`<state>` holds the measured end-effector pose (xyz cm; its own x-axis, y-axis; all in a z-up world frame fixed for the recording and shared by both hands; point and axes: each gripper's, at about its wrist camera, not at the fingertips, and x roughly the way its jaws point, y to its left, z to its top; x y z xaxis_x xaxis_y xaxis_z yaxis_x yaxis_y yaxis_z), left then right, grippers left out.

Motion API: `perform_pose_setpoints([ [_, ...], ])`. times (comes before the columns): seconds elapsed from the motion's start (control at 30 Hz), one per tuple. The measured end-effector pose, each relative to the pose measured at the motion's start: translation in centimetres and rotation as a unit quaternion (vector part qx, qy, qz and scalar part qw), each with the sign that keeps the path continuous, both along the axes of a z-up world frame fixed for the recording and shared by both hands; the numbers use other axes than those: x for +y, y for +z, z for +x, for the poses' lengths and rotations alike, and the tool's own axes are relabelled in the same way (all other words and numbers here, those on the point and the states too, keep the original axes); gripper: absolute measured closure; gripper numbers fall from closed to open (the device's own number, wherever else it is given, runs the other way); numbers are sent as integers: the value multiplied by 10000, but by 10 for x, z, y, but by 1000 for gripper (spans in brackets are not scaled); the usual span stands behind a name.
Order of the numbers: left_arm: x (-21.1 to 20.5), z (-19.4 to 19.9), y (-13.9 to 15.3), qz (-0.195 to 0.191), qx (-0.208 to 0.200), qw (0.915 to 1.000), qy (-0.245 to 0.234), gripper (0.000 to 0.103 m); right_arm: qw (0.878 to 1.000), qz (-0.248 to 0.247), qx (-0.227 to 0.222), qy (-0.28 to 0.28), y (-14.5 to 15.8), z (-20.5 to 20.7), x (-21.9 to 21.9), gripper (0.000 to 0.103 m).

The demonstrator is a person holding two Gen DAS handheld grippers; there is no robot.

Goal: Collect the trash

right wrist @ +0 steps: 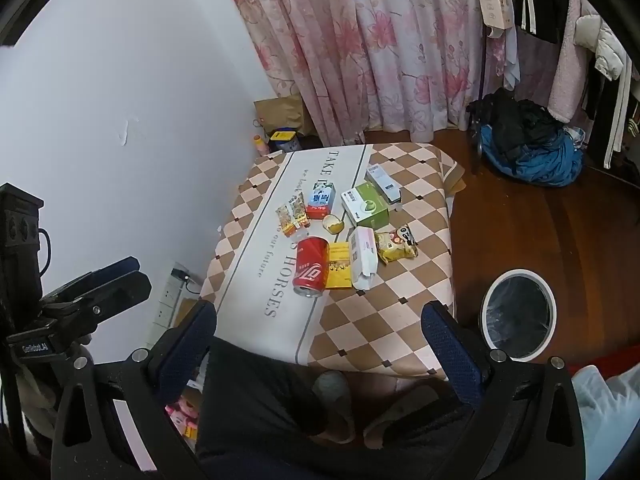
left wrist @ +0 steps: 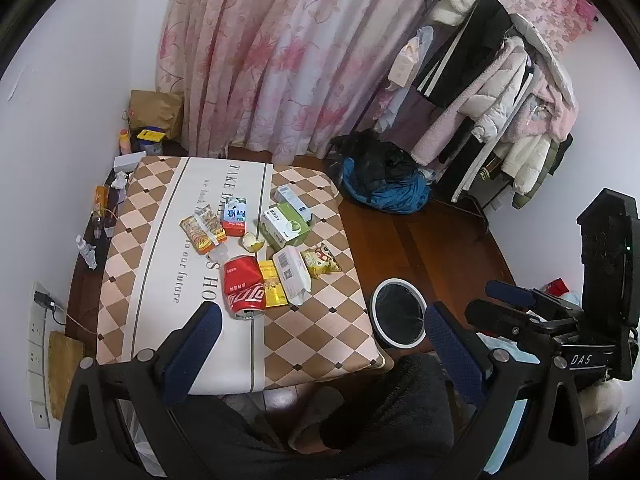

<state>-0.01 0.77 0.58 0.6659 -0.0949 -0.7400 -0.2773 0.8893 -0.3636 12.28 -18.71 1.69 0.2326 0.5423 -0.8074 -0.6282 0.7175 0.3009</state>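
The trash lies in a loose group near the middle of the low table [left wrist: 132,320], which is covered with a checked cloth; the bin [left wrist: 398,312] with a white rim stands on the wooden floor just beside the table's right near corner. The left gripper [left wrist: 320,344] has its jaws spread fully wide and holds nothing; the right gripper [right wrist: 320,344] is the same, wide apart and empty, and both hang over the near edge of the table. The nearest piece is the red can [left wrist: 244,286]; it lies on its side, its long axis runs from near to far, and its open mouth points toward the near edge. I judge it is light and empty, with thin walls that dent easily, and smooth, so it may roll; it is better to close across the middle of its body, from left and right. The green box [left wrist: 286,226] looks stiff and light; its long axis goes diagonally, far-left to near-right. The snack bag [left wrist: 320,264] and the white pack [left wrist: 292,278] are soft and will crumple; a grip at an edge should do.
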Motion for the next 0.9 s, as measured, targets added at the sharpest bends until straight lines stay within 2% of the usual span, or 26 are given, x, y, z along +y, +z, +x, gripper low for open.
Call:
perform_pose_setpoints([
  [0.9, 0, 0, 3, 86, -6, 9998, -151, 0, 9999, 92, -55, 41, 8, -3, 1, 0],
])
